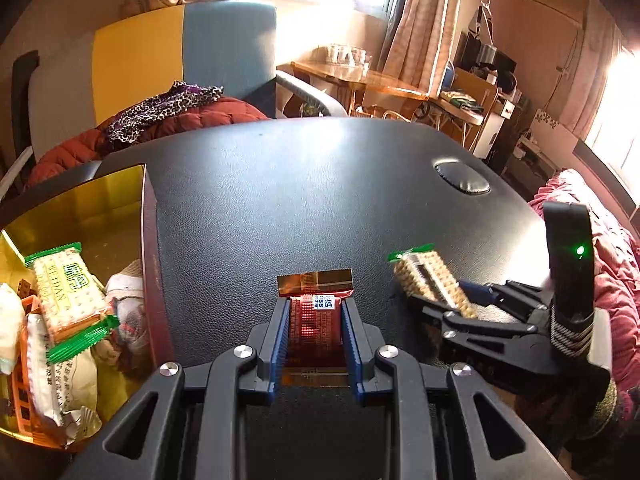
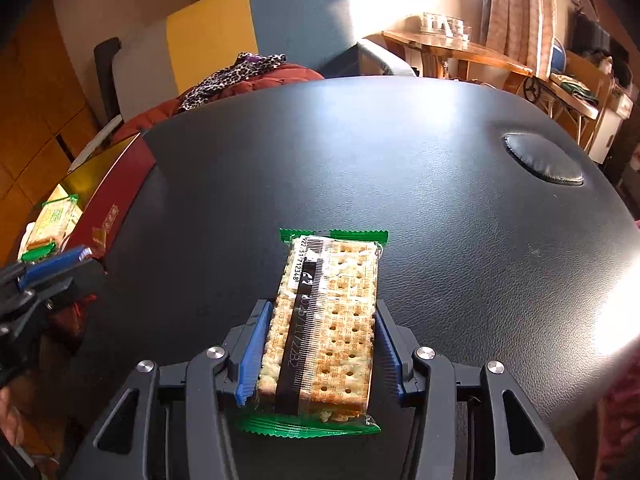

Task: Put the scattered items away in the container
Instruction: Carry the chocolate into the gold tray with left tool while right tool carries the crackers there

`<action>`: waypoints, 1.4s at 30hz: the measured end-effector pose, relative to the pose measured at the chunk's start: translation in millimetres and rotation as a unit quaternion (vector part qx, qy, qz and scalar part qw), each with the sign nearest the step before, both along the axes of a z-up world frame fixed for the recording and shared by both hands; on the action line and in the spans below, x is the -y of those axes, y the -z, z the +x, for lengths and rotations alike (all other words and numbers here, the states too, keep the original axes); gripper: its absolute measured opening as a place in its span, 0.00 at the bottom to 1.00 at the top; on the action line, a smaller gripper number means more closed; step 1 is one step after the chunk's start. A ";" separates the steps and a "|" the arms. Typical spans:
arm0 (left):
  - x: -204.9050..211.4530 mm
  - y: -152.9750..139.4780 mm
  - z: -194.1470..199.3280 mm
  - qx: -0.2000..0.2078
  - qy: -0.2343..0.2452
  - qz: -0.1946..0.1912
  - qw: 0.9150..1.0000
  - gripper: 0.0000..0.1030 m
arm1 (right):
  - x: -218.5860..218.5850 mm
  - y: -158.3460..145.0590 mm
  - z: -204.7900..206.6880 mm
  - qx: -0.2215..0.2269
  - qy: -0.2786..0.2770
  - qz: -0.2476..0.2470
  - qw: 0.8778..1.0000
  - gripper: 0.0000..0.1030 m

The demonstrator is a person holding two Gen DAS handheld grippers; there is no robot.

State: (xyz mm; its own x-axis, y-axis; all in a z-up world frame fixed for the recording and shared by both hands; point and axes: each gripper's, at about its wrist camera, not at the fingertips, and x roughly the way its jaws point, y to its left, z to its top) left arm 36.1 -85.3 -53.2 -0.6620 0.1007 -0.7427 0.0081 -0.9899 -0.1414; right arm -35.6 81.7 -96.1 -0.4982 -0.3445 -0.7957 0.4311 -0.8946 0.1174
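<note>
My left gripper [image 1: 315, 305] is shut on a small red snack packet [image 1: 316, 320], held just above the black table [image 1: 300, 184]. To its left stands the gold-lined red box [image 1: 150, 240], with several wrapped snacks inside, a green-edged cracker pack [image 1: 64, 288] on top. My right gripper [image 2: 320, 312] is shut on another green-edged cracker pack [image 2: 328, 320], lifted over the table; the same pack [image 1: 432, 280] shows at the right of the left wrist view. The red box [image 2: 108, 196] lies far left in the right wrist view, with the left gripper's blue fingers [image 2: 52, 260] below it.
A round padded dimple [image 1: 462, 176] sits at the table's far right. Beyond the far edge stand a blue and yellow chair [image 1: 180, 48] with red and leopard-print clothing [image 1: 168, 112]. A pink quilt [image 1: 600, 248] lies off the right edge.
</note>
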 end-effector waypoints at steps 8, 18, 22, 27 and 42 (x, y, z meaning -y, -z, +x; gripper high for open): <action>40.8 -22.6 26.6 -0.026 -0.056 0.013 0.998 0.24 | 25.7 3.2 16.1 -0.006 -0.036 0.018 0.999 0.49; 169.8 -35.1 52.4 -0.031 -0.202 -0.027 0.978 0.24 | 39.8 12.8 17.2 -0.009 -0.050 0.037 0.998 0.49; 206.2 -10.3 44.0 0.002 -0.228 -0.019 0.974 0.25 | 40.6 13.8 18.4 -0.012 -0.051 0.040 0.998 0.49; 218.7 -2.0 42.6 0.003 -0.230 0.007 0.973 0.30 | 44.3 13.6 17.4 -0.014 -0.053 0.047 0.997 0.49; 218.2 -13.9 136.4 -0.040 -0.305 0.026 0.951 0.32 | 102.4 -65.0 36.6 -0.043 -0.154 -0.048 0.986 0.48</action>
State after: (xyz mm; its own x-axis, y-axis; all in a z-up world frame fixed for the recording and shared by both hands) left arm 172.5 -303.5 -39.2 -0.6631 -0.2845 -0.6923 0.5661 -0.7958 -0.2151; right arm 1.0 -20.7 -31.1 -0.4216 -0.5622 -0.7114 0.6927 -0.7060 0.1474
